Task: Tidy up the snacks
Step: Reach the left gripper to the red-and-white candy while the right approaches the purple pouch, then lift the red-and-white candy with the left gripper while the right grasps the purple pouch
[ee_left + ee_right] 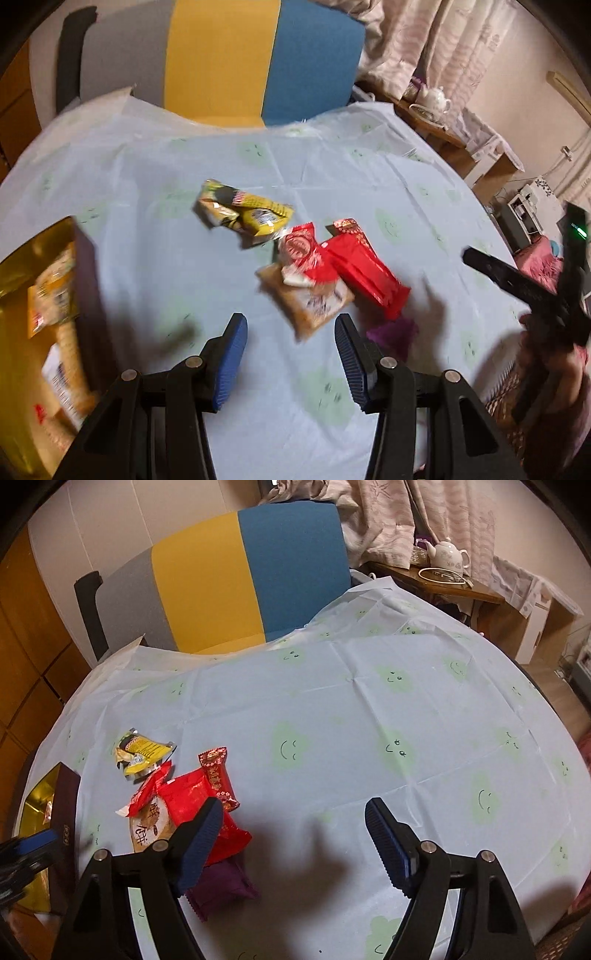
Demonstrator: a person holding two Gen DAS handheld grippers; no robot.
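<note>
A: Nearest to us, our left hand-held gripper [291, 358] hangs over the worktop [147, 206] with its blue pads spread apart and nothing between them.

B: And our right hand-held gripper [295, 834] is just as wide, also empty, above bare cloth toward the worktop's right side.

A: Just past the left pads lies the pile of snacks. A purple packet [221, 886] sits closest to the near edge, touching the long red packet [364, 273].

B: A tan biscuit packet [314, 299] lies beside that red one, with a smaller red wrapper [301, 251] resting on top of it.

A: A little farther, the yellow packets [247, 214] lie in their own clump, just apart from the red ones.

B: At the worktop's left edge stands the gold-lined box [22, 280], with some packets already inside.

A: Beyond the far edge we see a grey, yellow and blue chair [236, 576], and a white teapot [448, 554] on a wooden side table.
</note>
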